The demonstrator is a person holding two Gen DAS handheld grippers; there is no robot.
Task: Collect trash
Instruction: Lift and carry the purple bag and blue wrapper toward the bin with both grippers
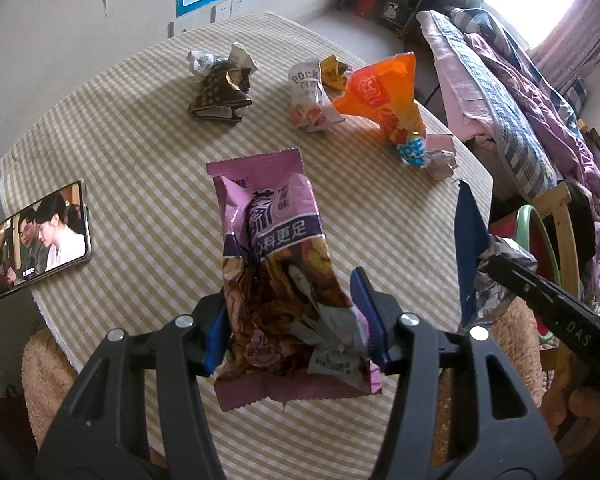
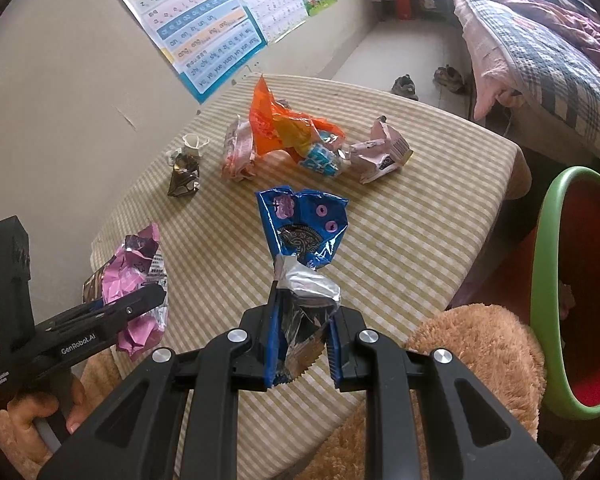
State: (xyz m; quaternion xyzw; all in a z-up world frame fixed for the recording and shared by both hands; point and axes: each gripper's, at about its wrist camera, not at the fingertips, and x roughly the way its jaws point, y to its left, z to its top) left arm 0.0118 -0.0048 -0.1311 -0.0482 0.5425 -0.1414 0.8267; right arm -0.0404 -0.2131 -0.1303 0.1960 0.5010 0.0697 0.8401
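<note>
The setting is a bedroom: a table with a beige-and-white checked cloth (image 1: 140,152) stands against a wall hung with pinyin charts, with a bed at the far right.

Left wrist view. The left gripper (image 1: 292,328) is clamped on a crumpled purple plastic snack wrapper (image 1: 276,248), which is held above the near edge of the table. A smartphone playing video (image 1: 40,240) lies at the left edge. Toward the far edge lie a dark checkered crumpled wrapper (image 1: 220,92), a white Pocky pouch (image 1: 310,96) and an orange plastic snack bag (image 1: 380,96), the last two touching. A pale pink crumpled packet (image 1: 440,156) sits at the right edge. The right gripper enters from the right, largely cut off.

Right wrist view. The right gripper (image 2: 300,344) is closed on a blue foil-lined biscuit wrapper (image 2: 304,232), held above the near edge. A green-rimmed red bin (image 2: 548,280) stands beside the right edge, partly cut off; its interior cannot be seen.

Handling judgement: all wrappers appear light, thin and springy, with slick film surfaces. A bunched or twisted section likely gives the firmest hold; a flat edge may slip. Contents, if any, cannot be determined.
</note>
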